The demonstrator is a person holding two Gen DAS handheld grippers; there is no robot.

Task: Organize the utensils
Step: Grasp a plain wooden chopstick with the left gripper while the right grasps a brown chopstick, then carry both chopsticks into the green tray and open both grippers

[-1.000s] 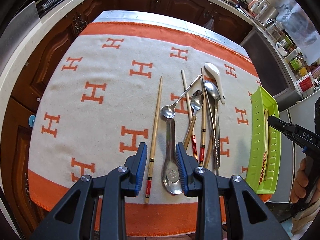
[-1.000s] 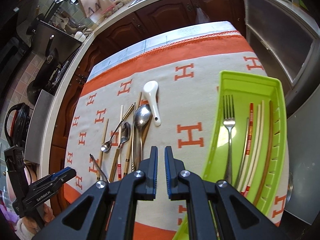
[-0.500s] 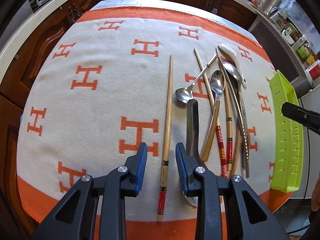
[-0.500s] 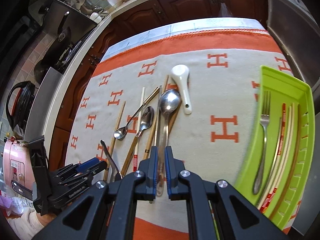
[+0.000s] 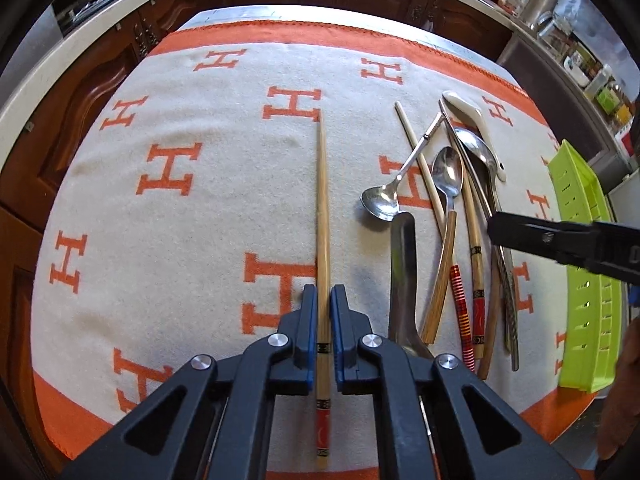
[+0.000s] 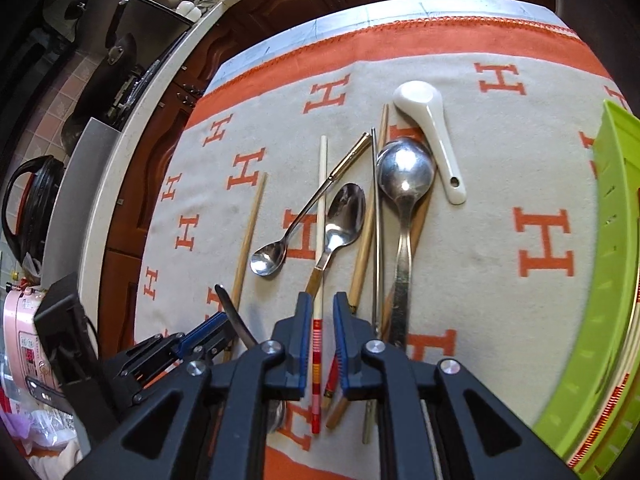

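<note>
Bottom centre of the left wrist view: the left gripper [image 5: 324, 332] is clamped on one bamboo chopstick [image 5: 322, 216], which runs up the middle of the frame over the orange-and-cream cloth [image 5: 180, 240]. Bottom centre of the right wrist view: the right gripper [image 6: 320, 344] is seen with its pads slightly apart, straddling one white chopstick with a red-striped end [image 6: 319, 280]; contact cannot be told. Mid-frame, a loose pile lies on the cloth: four metal spoons are counted, including a large spoon [image 6: 405, 184], plus several more chopsticks, some overlapped. Further up, one white ceramic spoon [image 6: 430, 128] is seen beside the pile. Right edge: one green tray [image 6: 600, 320].
</note>
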